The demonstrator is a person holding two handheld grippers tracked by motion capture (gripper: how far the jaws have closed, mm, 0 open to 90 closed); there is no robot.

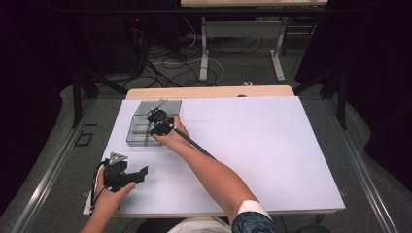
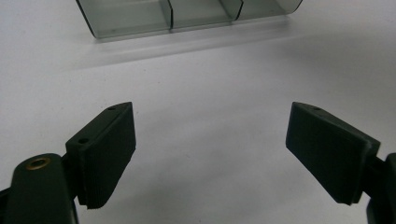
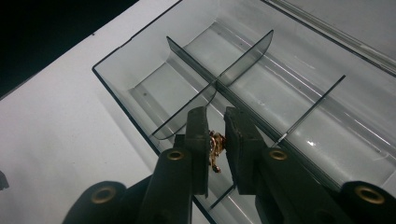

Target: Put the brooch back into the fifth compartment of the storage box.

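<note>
One gold trinket, one divided box, two hand-held grippers

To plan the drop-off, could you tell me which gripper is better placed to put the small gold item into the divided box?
The right gripper: it holds the small gold item over the clear divided box. The left gripper hovers open and apart over the table.
</note>
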